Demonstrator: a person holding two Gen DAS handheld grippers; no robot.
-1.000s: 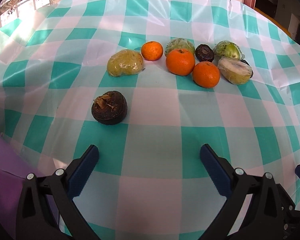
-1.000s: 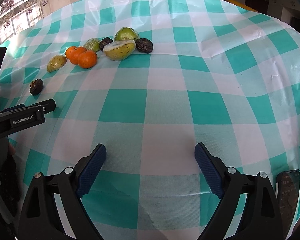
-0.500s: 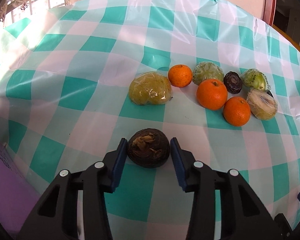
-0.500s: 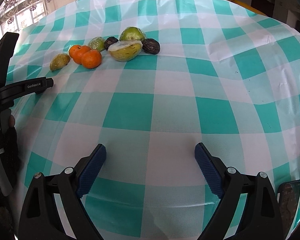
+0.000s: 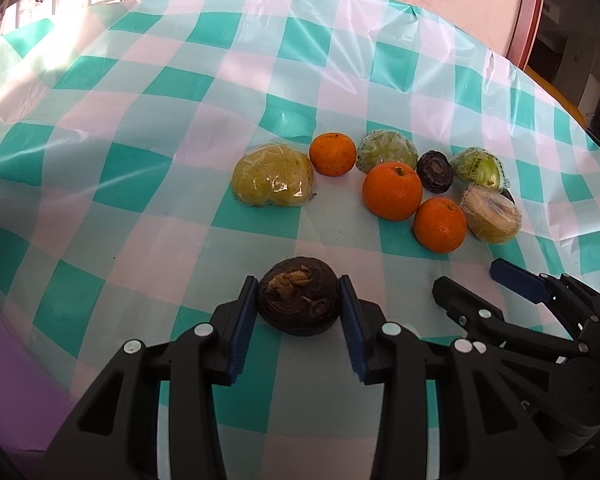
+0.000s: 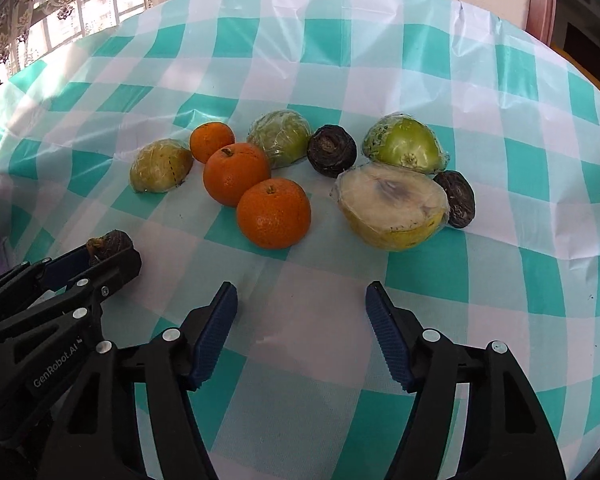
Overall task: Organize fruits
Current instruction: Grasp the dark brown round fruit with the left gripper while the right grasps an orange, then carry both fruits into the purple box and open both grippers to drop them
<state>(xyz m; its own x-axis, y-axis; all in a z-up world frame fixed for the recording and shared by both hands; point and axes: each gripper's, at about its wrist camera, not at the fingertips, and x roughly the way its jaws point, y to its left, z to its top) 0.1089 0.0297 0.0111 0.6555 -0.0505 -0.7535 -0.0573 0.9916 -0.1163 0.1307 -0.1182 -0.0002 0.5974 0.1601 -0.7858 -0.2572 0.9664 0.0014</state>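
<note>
My left gripper [image 5: 297, 280] is shut on a dark brown wrinkled fruit [image 5: 298, 302] that rests on the checked tablecloth; its pads press both sides. The same grip [image 6: 112, 252] shows at the lower left of the right wrist view. My right gripper [image 6: 302, 287] hovers just in front of the fruit cluster, jaws closing with nothing between them. The cluster holds three oranges [image 6: 274, 213], three plastic-wrapped green fruits [image 6: 404, 144], a wrapped cut half [image 6: 392, 212] and two more dark fruits [image 6: 332, 151].
The round table wears a teal and white checked plastic cloth [image 6: 420, 60]. Its edge curves away at the right, next to a wooden door frame [image 5: 528, 8]. A bright window [image 6: 60, 12] is at the back left. A purple surface [image 5: 12, 380] lies past the table's left edge.
My left gripper went forward and closed on the dark fruit, then stayed put. My right gripper swept left up to the fruit cluster and its jaws narrowed.
</note>
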